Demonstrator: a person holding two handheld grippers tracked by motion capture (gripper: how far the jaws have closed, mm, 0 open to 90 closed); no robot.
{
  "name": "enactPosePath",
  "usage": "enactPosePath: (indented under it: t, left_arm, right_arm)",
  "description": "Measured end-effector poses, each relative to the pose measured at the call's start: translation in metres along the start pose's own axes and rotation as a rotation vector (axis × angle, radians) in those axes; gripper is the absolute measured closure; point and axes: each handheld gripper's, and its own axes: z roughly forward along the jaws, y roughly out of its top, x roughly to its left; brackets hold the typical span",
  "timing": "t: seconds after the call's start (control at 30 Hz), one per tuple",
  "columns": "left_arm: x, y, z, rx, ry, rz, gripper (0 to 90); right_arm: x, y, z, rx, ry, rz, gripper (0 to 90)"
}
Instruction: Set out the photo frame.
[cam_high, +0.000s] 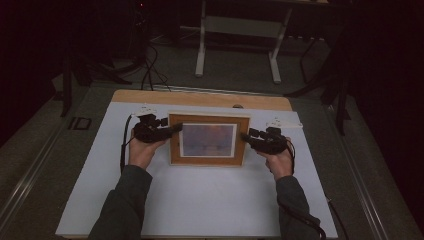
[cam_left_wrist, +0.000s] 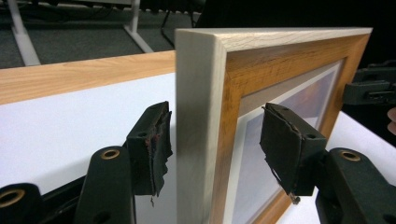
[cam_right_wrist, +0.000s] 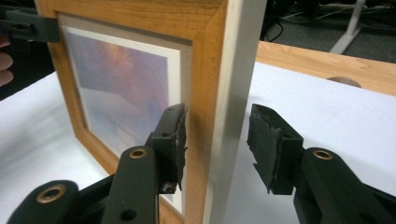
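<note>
So, both grippers straddling the picture frame

Wooden picture frame (cam_high: 208, 139) stands on the white table (cam_high: 200, 200). Left gripper (cam_left_wrist: 215, 140) and right gripper (cam_right_wrist: 215, 144) each bracket one side edge, jaws spread, pads not pressing the wood

Wooden picture frame (cam_high: 208, 139) satin-smooth, matt white table cover (cam_high: 200, 200)

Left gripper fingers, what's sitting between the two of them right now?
The left side rail of the wooden picture frame stands between the fingers of the left gripper, with gaps beside both pads, as the left gripper view shows.
</note>
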Motion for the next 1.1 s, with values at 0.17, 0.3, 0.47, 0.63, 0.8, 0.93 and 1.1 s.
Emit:
enactPosePath:
  t: [0.17, 0.3, 0.47, 0.63, 0.8, 0.93, 1.1]
  left_arm:
    - [0.004, -0.001, -0.012, -0.007, -0.02, -0.003, 45.1]
    - [0.008, -0.004, -0.025, -0.019, -0.027, -0.008, 46.2]
    - [0.014, -0.008, -0.041, -0.036, -0.019, -0.019, 48.6]
    - [0.019, -0.01, -0.053, -0.041, 0.002, -0.023, 54.2]
    - [0.023, -0.016, -0.063, -0.046, 0.078, -0.029, 60.7]
    - [0.028, -0.022, -0.069, -0.056, 0.106, -0.059, 60.9]
    - [0.03, -0.029, -0.071, -0.038, 0.136, -0.068, 59.9]
  right_arm:
    - [0.002, -0.001, -0.006, 0.009, -0.007, -0.033, 57.1]
    - [0.003, -0.005, -0.012, 0.028, -0.005, -0.065, 60.6]
    - [0.001, -0.009, -0.014, 0.04, 0.02, -0.067, 68.1]
    - [0.001, -0.011, -0.016, 0.052, 0.009, -0.086, 75.3]
    - [-0.002, -0.013, -0.019, 0.064, -0.014, -0.079, 80.1]
    - [-0.004, -0.016, -0.019, 0.078, -0.023, -0.075, 82.9]
    - [-0.006, -0.02, -0.018, 0.088, -0.03, -0.069, 86.1]
